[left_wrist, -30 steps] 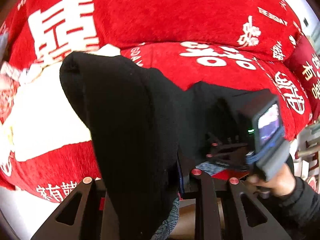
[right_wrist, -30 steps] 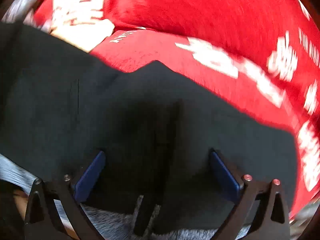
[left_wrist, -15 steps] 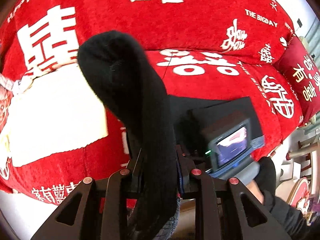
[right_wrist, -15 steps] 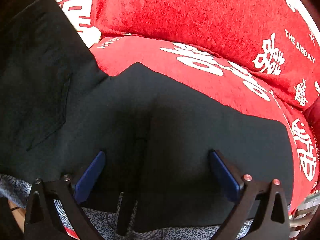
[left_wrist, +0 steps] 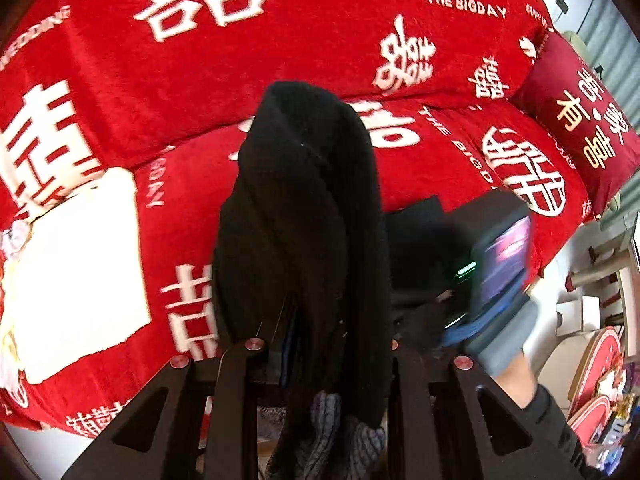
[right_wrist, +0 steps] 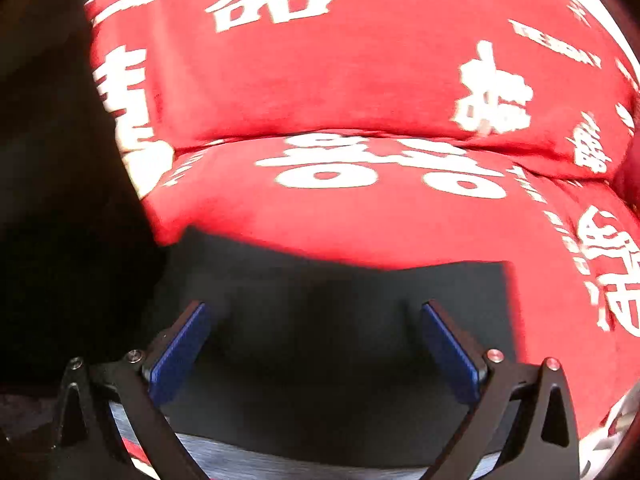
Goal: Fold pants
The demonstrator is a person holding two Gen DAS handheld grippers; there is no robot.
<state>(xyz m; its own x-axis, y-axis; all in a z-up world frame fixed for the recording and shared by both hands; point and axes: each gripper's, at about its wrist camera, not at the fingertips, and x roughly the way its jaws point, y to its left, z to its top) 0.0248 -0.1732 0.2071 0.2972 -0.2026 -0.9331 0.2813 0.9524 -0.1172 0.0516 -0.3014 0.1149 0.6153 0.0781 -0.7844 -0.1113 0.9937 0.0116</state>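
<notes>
Left tool (left_wrist: pixel 320 344) clenched on a thick bunch of the black pants (left_wrist: pixel 304 216), lifted and draped up over and ahead of its fingers, hiding much of the view forward. Right tool (right_wrist: pixel 314 344) released, blue pads (right_wrist: pixel 180 348) spread wide, hovering over the flat part of the pants (right_wrist: pixel 340 320) lying on the red sofa cover (right_wrist: pixel 360 208) just ahead and below. Likely mid-fold, carrying one end across the other. Risk of the bulky, soft bunch sliding out of the left grip if pulled fast, since only part of it sits between the fingers. Risk of the flat layer dragging or wrinkling on the plush cover with nothing pinning it. Risk of a crooked fold, with edges hidden behind the lifted cloth. Possible knock between the two tools, close beside each other. White cloth (left_wrist: pixel 76 264) to the left, well apart.
</notes>
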